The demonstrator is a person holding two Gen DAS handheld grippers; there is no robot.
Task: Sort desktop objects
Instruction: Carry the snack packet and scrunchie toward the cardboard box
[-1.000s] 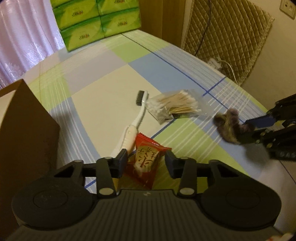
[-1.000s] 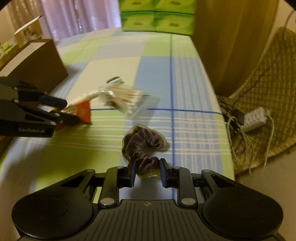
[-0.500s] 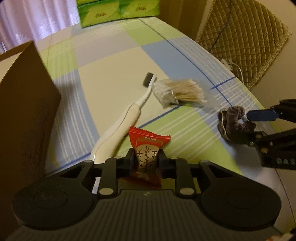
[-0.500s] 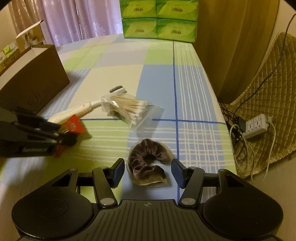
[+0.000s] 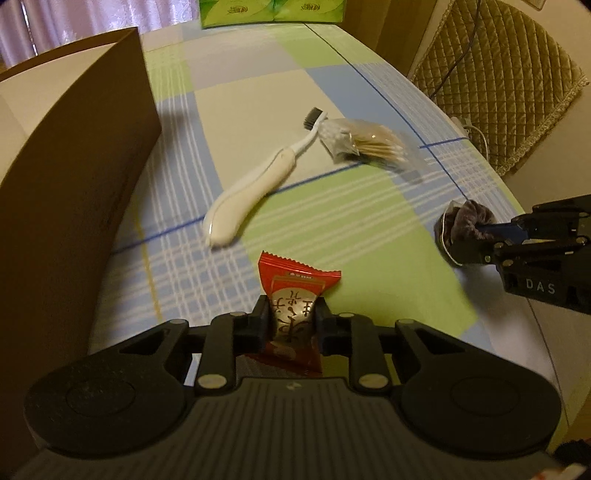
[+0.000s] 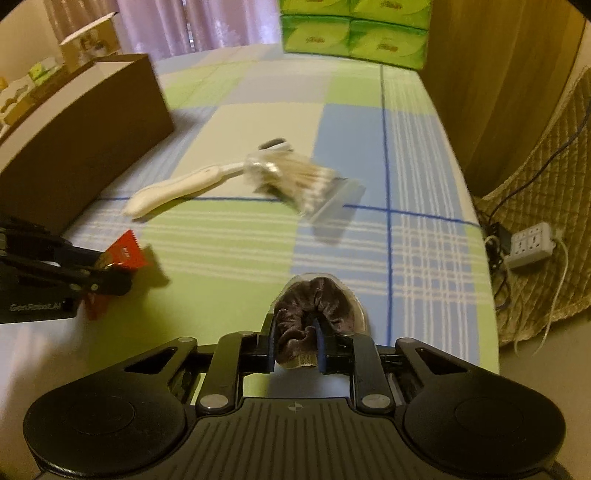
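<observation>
My left gripper (image 5: 291, 319) is shut on a red snack packet (image 5: 295, 284), held a little above the checked tablecloth (image 5: 369, 206). In the right wrist view that gripper (image 6: 110, 275) and its red packet (image 6: 123, 253) sit at the left. My right gripper (image 6: 295, 339) is shut on a brown velvet scrunchie (image 6: 319, 299) in a clear wrapper, low over the table's right side. The left wrist view shows it (image 5: 476, 236) with the scrunchie (image 5: 461, 221) at the right edge. A white toothbrush (image 5: 255, 184) and a bag of cotton swabs (image 5: 365, 144) lie farther out.
An open brown cardboard box (image 5: 74, 166) stands along the left, also in the right wrist view (image 6: 81, 129). Green tissue packs (image 6: 354, 29) are stacked at the far end. Off the right table edge lie a power strip (image 6: 528, 245) and a quilted cover (image 5: 498, 74).
The left gripper closed on the red packet and drew it back toward the box side. The right gripper let the scrunchie go, then shut on it again.
</observation>
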